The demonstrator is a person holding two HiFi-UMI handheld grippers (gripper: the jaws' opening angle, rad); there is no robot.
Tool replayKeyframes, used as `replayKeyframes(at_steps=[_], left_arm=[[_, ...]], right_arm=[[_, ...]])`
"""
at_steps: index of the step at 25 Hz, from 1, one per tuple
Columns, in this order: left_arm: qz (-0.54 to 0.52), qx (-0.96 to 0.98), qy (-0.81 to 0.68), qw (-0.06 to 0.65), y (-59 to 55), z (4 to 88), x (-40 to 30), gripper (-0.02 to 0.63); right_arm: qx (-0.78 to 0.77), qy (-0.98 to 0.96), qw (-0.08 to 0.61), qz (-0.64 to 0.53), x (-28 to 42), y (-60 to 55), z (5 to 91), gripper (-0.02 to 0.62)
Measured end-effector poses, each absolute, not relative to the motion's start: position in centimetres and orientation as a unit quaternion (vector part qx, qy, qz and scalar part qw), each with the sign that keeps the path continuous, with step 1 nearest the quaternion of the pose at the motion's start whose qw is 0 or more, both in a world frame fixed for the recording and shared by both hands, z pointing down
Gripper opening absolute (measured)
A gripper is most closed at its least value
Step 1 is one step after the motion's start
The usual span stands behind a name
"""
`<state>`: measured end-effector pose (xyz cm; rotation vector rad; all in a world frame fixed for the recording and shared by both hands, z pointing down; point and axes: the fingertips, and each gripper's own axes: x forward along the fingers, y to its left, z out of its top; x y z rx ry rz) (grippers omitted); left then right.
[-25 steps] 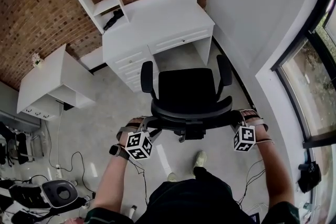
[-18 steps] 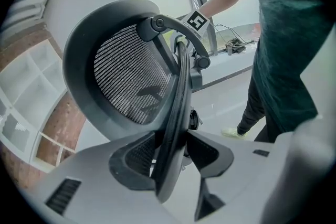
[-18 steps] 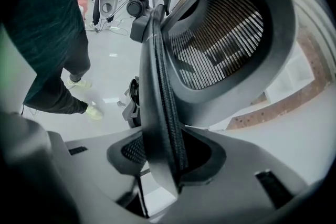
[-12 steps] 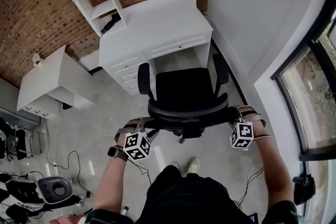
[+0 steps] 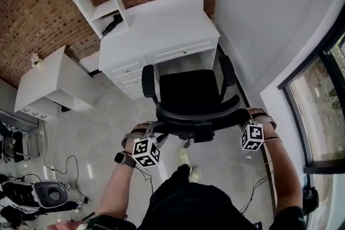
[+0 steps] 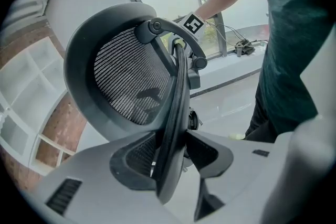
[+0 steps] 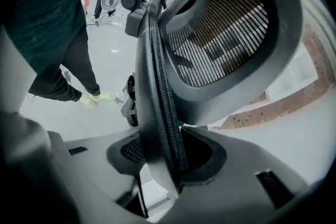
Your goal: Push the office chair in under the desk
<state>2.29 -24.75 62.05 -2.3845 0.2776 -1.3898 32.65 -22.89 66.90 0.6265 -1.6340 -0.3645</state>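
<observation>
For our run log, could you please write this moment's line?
left claw: shut on office chair | right claw: shut on it | desk: chair not yet under

The head view looks steeply down on the chair (image 5: 190, 91), while both gripper views (from opposite sides) sit close against its backrest (image 6: 126, 86).

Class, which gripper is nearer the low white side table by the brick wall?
Left. The left gripper clamps the edge of the chair back facing the side table; the right gripper clamps the opposite edge, farther away.
</observation>
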Motion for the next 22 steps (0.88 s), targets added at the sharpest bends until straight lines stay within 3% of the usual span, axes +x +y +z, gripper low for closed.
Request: replayKeyframes(at_steps=[22], left_arm=[[-0.511,-0.839,0.097,0.162,-30.6,62.3,6.6,0.158]], right_arm=[[0.266,-0.694,0.648,-0.166,37.7,-31.4,67.5,0.156]])
